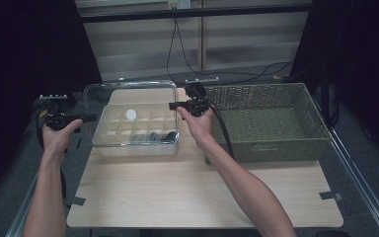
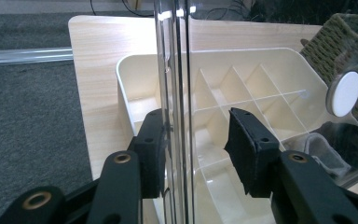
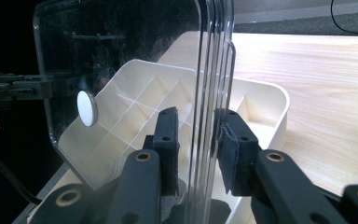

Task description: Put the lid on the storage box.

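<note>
Presently the clear lid (image 1: 131, 101) is straddled at its side edges by left gripper (image 2: 193, 140) and right gripper (image 3: 196, 140), jaws slightly apart; judged next: closing both, then lifting it level off the divided organiser box (image 1: 109, 148).

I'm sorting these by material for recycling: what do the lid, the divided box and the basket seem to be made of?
The lid looks like clear, glossy hard plastic: you see through it and its edges glint. The divided box seems to be cream, smooth moulded plastic with thin partitions. The basket looks woven, perhaps grass or paper cord, matt olive-green.
</note>
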`<control>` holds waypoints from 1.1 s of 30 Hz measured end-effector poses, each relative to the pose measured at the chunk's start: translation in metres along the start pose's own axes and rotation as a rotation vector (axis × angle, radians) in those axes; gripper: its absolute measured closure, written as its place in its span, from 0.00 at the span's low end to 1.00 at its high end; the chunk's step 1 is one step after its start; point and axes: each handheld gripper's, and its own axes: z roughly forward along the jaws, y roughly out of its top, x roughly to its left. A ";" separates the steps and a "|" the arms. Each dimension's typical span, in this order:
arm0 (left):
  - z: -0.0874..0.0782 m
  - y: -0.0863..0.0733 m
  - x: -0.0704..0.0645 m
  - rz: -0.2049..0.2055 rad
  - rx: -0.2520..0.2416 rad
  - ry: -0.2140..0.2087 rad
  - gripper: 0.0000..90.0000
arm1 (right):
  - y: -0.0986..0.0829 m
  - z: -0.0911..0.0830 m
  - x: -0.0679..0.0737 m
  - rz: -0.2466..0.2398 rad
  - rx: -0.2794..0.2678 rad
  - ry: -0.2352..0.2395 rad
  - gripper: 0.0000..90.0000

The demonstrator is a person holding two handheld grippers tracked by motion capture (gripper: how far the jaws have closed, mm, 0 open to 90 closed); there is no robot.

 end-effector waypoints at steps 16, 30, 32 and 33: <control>0.016 0.004 0.004 0.010 0.044 0.018 0.56 | -0.004 0.013 -0.005 0.005 0.016 -0.022 0.76; 0.029 0.003 0.009 -0.005 0.065 0.009 0.50 | -0.007 0.025 -0.011 0.016 0.017 -0.046 0.71; 0.031 0.003 0.011 -0.022 0.063 0.001 0.50 | -0.007 0.028 -0.012 0.023 0.021 -0.049 0.69; 0.032 0.002 0.011 -0.030 0.057 0.002 0.50 | -0.008 0.029 -0.012 0.019 0.022 -0.052 0.69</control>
